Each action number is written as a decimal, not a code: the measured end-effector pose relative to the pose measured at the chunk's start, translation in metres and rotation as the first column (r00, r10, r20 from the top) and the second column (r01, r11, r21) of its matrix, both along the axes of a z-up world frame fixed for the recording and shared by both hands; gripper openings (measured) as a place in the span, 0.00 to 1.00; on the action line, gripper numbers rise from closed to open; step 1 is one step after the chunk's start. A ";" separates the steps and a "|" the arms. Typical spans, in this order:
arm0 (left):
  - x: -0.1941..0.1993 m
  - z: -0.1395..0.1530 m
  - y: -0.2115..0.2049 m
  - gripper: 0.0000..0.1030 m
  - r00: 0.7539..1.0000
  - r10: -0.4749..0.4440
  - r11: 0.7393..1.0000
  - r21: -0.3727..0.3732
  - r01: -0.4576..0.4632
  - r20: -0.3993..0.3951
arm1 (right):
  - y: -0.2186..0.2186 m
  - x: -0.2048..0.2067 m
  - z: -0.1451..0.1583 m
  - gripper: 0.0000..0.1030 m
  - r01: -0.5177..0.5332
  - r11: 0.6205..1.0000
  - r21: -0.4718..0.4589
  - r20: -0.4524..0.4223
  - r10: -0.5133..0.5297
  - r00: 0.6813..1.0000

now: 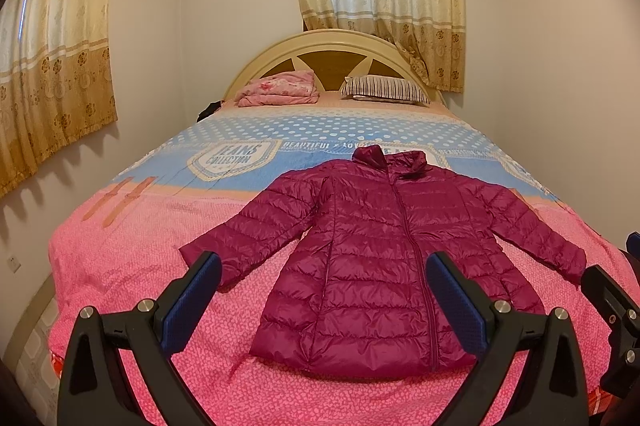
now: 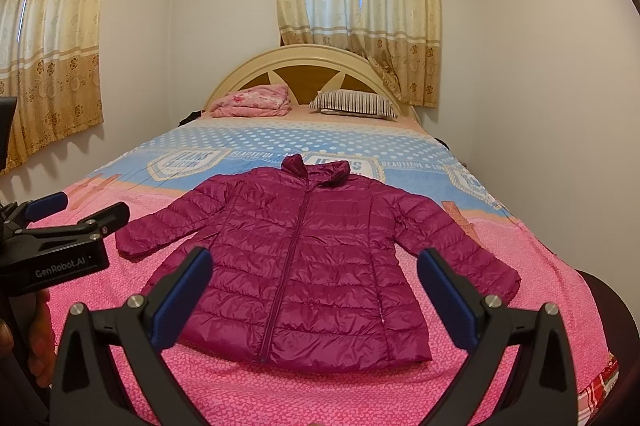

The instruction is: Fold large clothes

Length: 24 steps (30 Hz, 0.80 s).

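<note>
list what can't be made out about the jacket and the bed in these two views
- Puffer jacket back: both views, it lies front up on the bed.
- Dark item by the folded pink blanket: left wrist view, too small, half hidden by the bed edge.
- Bedspread lettering: right wrist view, covered by the collar.

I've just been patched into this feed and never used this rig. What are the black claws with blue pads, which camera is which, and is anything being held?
Each claw is a hand-held two-finger gripper with a camera looking along its fingers. One picture looks out from the left gripper, the other from the right gripper; the right view also catches the left gripper at its left edge. Both are open and hold nothing. A magenta puffer jacket lies flat, zipped, sleeves spread, on the bed. A folded pink blanket and a striped pillow sit by the headboard.
</note>
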<state>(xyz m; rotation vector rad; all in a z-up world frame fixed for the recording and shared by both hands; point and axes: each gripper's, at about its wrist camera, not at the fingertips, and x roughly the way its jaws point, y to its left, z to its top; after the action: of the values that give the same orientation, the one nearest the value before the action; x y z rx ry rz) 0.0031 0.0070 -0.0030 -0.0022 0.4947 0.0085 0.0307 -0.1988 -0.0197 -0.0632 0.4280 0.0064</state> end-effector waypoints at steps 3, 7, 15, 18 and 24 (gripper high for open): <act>0.000 -0.001 0.000 0.99 1.000 0.000 1.000 0.000 0.000 0.000 | 0.000 0.000 0.000 1.00 -0.001 1.000 -0.001 0.000 0.001 1.000; 0.000 -0.001 0.000 0.99 1.000 0.000 1.000 -0.001 0.000 0.000 | 0.000 0.000 0.000 1.00 -0.002 1.000 -0.001 0.001 0.002 1.000; 0.002 -0.003 0.003 0.99 1.000 0.005 1.000 -0.008 -0.005 -0.004 | 0.001 0.000 -0.001 1.00 -0.003 1.000 0.001 0.001 0.003 1.000; 0.002 -0.003 0.004 0.99 1.000 0.005 1.000 -0.008 -0.005 -0.005 | 0.002 0.000 -0.002 1.00 -0.004 1.000 0.002 -0.001 0.004 1.000; 0.003 -0.006 0.005 0.99 1.000 0.006 1.000 -0.010 -0.006 -0.010 | 0.002 0.000 -0.005 1.00 -0.007 1.000 0.009 -0.005 0.007 1.000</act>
<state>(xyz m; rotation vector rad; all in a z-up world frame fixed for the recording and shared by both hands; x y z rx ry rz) 0.0056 0.0120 -0.0085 -0.0135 0.5042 0.0121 0.0308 -0.1972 -0.0250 -0.0554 0.4329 0.0153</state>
